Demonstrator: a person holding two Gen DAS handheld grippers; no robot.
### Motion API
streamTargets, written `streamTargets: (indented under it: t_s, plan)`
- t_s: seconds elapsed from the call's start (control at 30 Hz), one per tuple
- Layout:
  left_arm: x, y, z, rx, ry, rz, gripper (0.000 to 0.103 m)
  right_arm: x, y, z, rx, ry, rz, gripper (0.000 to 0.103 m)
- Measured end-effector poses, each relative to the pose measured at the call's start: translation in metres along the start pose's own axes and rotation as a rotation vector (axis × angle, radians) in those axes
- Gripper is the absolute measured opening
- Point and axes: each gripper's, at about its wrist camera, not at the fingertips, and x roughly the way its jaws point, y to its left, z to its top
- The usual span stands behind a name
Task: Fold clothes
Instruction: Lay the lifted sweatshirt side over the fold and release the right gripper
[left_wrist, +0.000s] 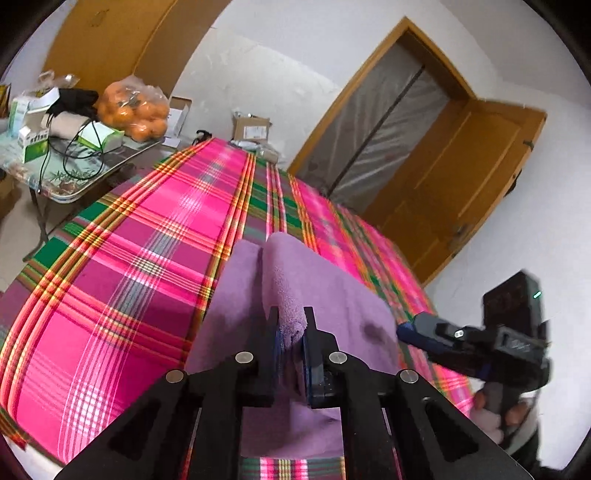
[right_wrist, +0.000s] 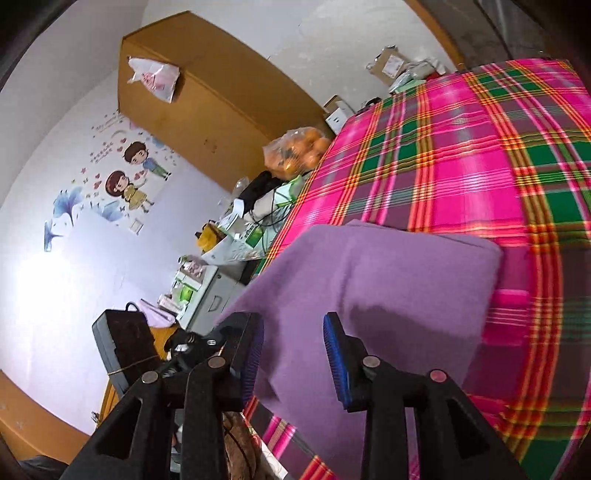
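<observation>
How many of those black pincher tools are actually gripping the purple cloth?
1. The left gripper is shut on a bunched fold of the purple cloth; the right gripper hangs open above it, gripping nothing.

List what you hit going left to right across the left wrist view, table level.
Cluttered side table with green-and-white boxes → clear bag of oranges → pink plaid bedsheet → purple fleece cloth pinched in the left tongs → right tongs → open brown wooden door.

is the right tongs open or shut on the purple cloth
Open: the right tongs show a clear gap, the purple cloth visible between them, ungripped.
</observation>
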Motion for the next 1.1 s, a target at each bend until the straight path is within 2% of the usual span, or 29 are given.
streamTargets:
  t_s: [0.07,0.13,0.23,0.33,0.5,0.57,0.63,0.9,1.1]
  plan:
    - [-0.007,0.009,-0.003,-0.029,-0.015,-0.014,0.009,-0.002,-0.004,0.0,0.001,-0.013,-0.009,0.035]
    - [-0.007,0.026,-0.015,-0.067,0.007,0.006,0.009,-0.002,-0.008,0.0,-0.001,-0.022,-0.02,0.035]
    - [0.005,0.054,-0.035,-0.158,0.077,0.028,0.009,0.0,-0.013,-0.002,-0.022,-0.034,-0.06,0.035]
    - [0.003,0.054,-0.04,-0.144,0.069,0.02,0.009,0.002,-0.015,-0.003,-0.057,-0.056,-0.113,0.035]
    - [0.004,0.049,-0.04,-0.09,0.071,0.029,0.01,0.002,-0.017,0.001,-0.136,-0.125,-0.205,0.035]
    - [0.003,0.049,-0.04,-0.081,0.075,0.029,0.01,0.011,-0.025,0.006,-0.196,-0.135,-0.273,0.034]
    - [0.001,0.049,-0.04,-0.071,0.078,0.032,0.011,0.03,-0.043,0.013,-0.178,-0.077,-0.352,0.015]
    - [-0.024,0.023,-0.021,0.059,0.019,0.144,0.01,0.016,-0.023,0.014,-0.243,-0.14,-0.355,0.016]
    - [0.015,-0.023,0.014,0.251,0.011,0.204,0.012,0.015,-0.02,0.012,-0.254,-0.145,-0.375,0.016]
